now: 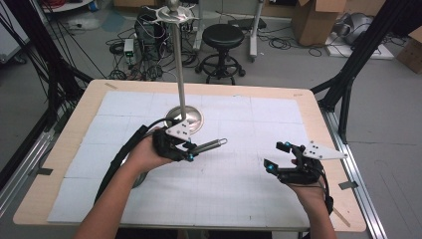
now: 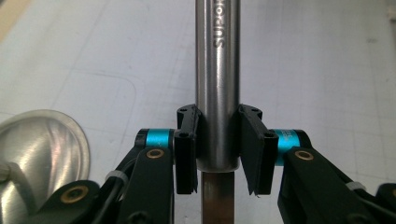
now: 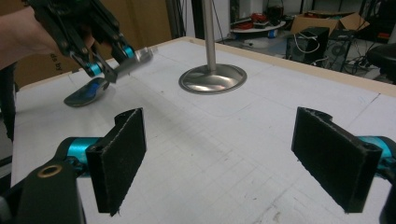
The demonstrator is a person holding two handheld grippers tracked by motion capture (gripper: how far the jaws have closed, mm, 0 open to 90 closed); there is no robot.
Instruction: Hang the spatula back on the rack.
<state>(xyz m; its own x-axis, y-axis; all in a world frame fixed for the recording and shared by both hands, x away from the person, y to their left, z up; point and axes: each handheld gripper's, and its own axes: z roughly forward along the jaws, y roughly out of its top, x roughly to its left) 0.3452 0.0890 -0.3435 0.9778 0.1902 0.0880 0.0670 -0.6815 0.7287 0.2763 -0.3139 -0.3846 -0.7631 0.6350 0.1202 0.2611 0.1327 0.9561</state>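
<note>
High view: left gripper (image 1: 191, 152) clamps a steel utensil handle (image 1: 209, 145) above the table (image 1: 308, 107), near the stand base (image 1: 191, 119). Left gripper view: pads (image 2: 186, 149) pinch handle. Right gripper view: right gripper (image 3: 233, 154) spread, holding nothing.

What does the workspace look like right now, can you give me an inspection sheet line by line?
Surface: white gridded mat on a wooden table.
Job's things: metal utensil, steel handle held off the mat; metal stand upright on its round base.
Clutter: nothing seen.
Grippers: left gripper shut on the utensil handle; right gripper open, nothing between its pads.
Cables: black cable along the left forearm.
Surroundings: stool, cardboard boxes, floor wiring.
</note>
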